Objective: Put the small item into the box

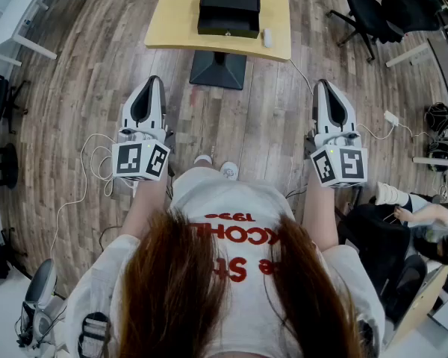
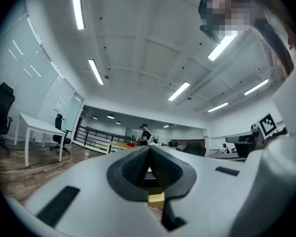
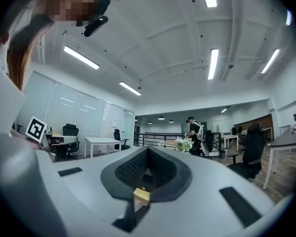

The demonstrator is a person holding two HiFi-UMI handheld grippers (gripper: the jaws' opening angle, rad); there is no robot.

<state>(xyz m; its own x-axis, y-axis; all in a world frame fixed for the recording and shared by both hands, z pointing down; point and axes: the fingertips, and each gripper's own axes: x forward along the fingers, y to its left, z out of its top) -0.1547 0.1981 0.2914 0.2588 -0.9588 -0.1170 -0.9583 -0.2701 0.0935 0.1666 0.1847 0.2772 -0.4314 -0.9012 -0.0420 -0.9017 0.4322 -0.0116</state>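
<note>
A black box (image 1: 228,10) sits closed on a light wooden table (image 1: 172,21) ahead of me. Beside its right corner lies a small white item (image 1: 266,37). I hold both grippers up at chest height, well short of the table. The left gripper (image 1: 151,82) and the right gripper (image 1: 325,85) point forward over the wooden floor. In the left gripper view the left gripper's (image 2: 149,149) black pads meet with nothing between them. The right gripper view shows the right gripper (image 3: 148,151) shut and empty in the same way. Both gripper views look level across an office.
The table stands on a dark pedestal base (image 1: 218,70). Black office chairs (image 1: 373,12) stand at the far right, and a white desk (image 1: 22,13) at the far left. A seated person (image 1: 403,222) is close on my right. Cables (image 1: 89,162) trail on the floor.
</note>
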